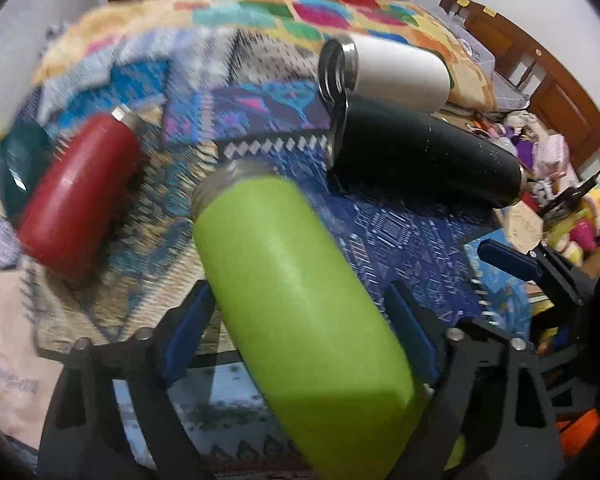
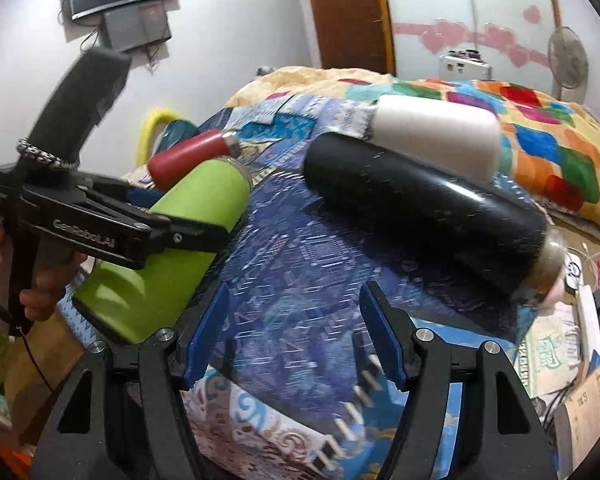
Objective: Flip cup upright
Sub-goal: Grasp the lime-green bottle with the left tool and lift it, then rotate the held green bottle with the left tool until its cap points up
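My left gripper (image 1: 300, 320) is shut on a lime green cup (image 1: 300, 300), holding it tilted above the bed with its metal mouth pointing up and away; the green cup (image 2: 188, 224) and the left gripper (image 2: 188, 236) also show in the right wrist view. A black cup (image 1: 420, 156) and a white cup (image 1: 396, 68) lie on their sides side by side; they show in the right wrist view as black cup (image 2: 424, 208) and white cup (image 2: 432, 136). A red cup (image 1: 76, 196) lies at the left. My right gripper (image 2: 296, 328) is open and empty over the blanket.
A blue patterned blanket (image 2: 300, 264) covers the bed, with a colourful quilt (image 2: 540, 148) behind. A dark teal object (image 1: 20, 164) lies beside the red cup. Papers and clutter (image 2: 572, 360) sit at the right. My right gripper's finger (image 1: 512, 260) shows at the right edge.
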A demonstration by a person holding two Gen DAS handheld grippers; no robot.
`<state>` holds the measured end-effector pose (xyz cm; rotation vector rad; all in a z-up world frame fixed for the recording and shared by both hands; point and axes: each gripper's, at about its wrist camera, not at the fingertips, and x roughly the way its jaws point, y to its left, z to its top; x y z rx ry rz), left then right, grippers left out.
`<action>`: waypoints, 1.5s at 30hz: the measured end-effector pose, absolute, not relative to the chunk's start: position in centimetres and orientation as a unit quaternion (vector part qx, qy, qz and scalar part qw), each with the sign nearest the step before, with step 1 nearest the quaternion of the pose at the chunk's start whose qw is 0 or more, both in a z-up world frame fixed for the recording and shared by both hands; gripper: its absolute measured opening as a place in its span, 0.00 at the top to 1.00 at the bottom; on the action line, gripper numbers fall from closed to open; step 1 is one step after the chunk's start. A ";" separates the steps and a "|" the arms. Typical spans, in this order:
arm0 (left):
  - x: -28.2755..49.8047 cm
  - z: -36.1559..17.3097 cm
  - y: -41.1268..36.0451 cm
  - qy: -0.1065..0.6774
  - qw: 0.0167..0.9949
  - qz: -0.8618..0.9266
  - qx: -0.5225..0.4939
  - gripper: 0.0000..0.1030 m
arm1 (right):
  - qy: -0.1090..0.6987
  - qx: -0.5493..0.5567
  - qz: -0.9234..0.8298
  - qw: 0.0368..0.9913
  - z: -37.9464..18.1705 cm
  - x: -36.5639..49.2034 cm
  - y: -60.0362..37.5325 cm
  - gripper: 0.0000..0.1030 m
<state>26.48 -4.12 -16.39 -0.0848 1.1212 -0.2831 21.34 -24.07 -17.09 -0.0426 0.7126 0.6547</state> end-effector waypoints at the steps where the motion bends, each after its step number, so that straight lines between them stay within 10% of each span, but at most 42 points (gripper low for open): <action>1: 26.9 -16.8 -4.1 0.541 0.827 -0.142 -0.053 0.26 | 0.342 -0.018 0.312 0.886 -17.1 21.4 -24.3 0.38; 45: 21.7 -5.4 -2.1 0.341 0.933 -0.112 -0.003 0.39 | 0.257 0.021 0.311 0.915 -11.3 20.8 -23.3 0.37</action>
